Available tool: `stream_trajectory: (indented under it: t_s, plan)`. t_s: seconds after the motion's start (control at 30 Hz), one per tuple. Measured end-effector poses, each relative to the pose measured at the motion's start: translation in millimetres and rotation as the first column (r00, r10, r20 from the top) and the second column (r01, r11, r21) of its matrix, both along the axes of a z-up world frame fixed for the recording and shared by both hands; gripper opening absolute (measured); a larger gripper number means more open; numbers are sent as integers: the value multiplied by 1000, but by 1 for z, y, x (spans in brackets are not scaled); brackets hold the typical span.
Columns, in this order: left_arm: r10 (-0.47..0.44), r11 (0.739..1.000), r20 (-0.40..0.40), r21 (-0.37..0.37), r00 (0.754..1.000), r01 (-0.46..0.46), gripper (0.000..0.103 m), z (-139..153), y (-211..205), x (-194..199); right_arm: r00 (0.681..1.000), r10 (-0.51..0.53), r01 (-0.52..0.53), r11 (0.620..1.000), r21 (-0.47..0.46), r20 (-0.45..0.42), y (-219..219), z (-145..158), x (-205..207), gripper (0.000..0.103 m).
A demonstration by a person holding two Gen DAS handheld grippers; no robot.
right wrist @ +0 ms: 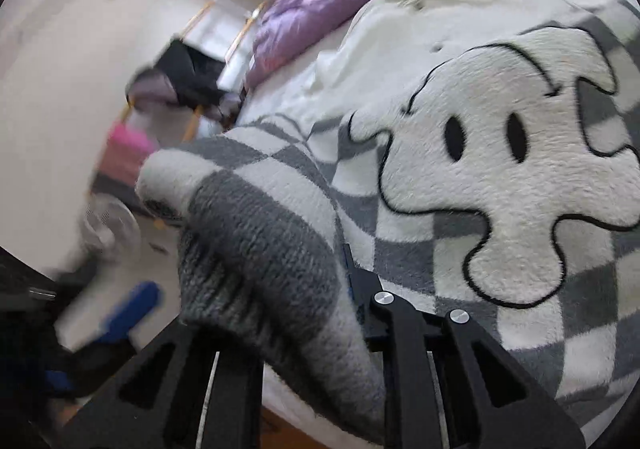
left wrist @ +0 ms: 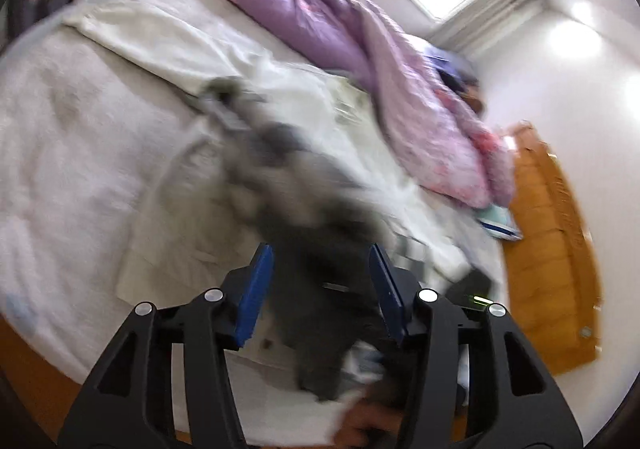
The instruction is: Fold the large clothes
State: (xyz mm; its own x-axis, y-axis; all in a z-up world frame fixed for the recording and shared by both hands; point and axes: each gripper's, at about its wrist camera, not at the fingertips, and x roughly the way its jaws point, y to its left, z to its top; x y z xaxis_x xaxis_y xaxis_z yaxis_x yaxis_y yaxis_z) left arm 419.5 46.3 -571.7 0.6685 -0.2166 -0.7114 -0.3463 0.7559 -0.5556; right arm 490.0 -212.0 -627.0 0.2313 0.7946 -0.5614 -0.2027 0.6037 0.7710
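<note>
A grey-and-white checkered fleece sweater (right wrist: 460, 185) with a white cartoon face lies on the bed. Its grey ribbed cuff (right wrist: 256, 261) is bunched between the fingers of my right gripper (right wrist: 276, 281), which is shut on it. In the left wrist view the same sweater is a blurred grey mass (left wrist: 304, 193) above the white bedspread (left wrist: 80, 153). My left gripper (left wrist: 320, 269) is open, its blue pads (left wrist: 256, 281) wide apart on either side of the grey cloth, not pinching it.
A purple-pink quilt (left wrist: 360, 33) is heaped along the bed's far side. A cream cloth (left wrist: 168, 37) lies flat on the bedspread. Wooden floor (left wrist: 552, 233) lies to the right of the bed. A clothes rack and a pink box (right wrist: 128, 145) stand by the wall.
</note>
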Motion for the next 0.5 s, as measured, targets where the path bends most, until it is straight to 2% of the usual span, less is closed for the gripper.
stream_trajectory:
  t_s: [0.1, 0.2, 0.23, 0.3, 0.43, 0.47, 0.5]
  plan:
    - [36, 997, -128, 68, 991, -28, 52, -19, -5, 20, 994, -99, 104, 990, 97, -56, -44, 8, 3, 15]
    - [30, 996, -207, 87, 978, -12, 52, -44, -21, 50, 977, -195, 207, 966, 155, -90, -95, 19, -3, 14]
    - [6, 997, -210, 77, 978, 10, 52, -50, -28, 58, 968, -232, 246, 955, 166, -100, -114, 22, -5, 14]
    - [-9, 993, -234, 111, 972, 35, 52, -58, -45, 72, 946, -300, 318, 932, 173, -126, -148, 23, -11, 14]
    - [-123, 985, -239, 90, 963, 148, 52, -74, -97, 105, 899, -419, 433, 894, 115, -127, -208, 23, -30, 14]
    - [-140, 982, -239, 92, 961, 166, 62, -76, -106, 109, 885, -444, 459, 882, 107, -139, -218, 19, -33, 14]
    - [-151, 978, -246, 105, 958, 181, 66, -78, -120, 115, 863, -479, 497, 863, 95, -160, -232, 12, -38, 14]
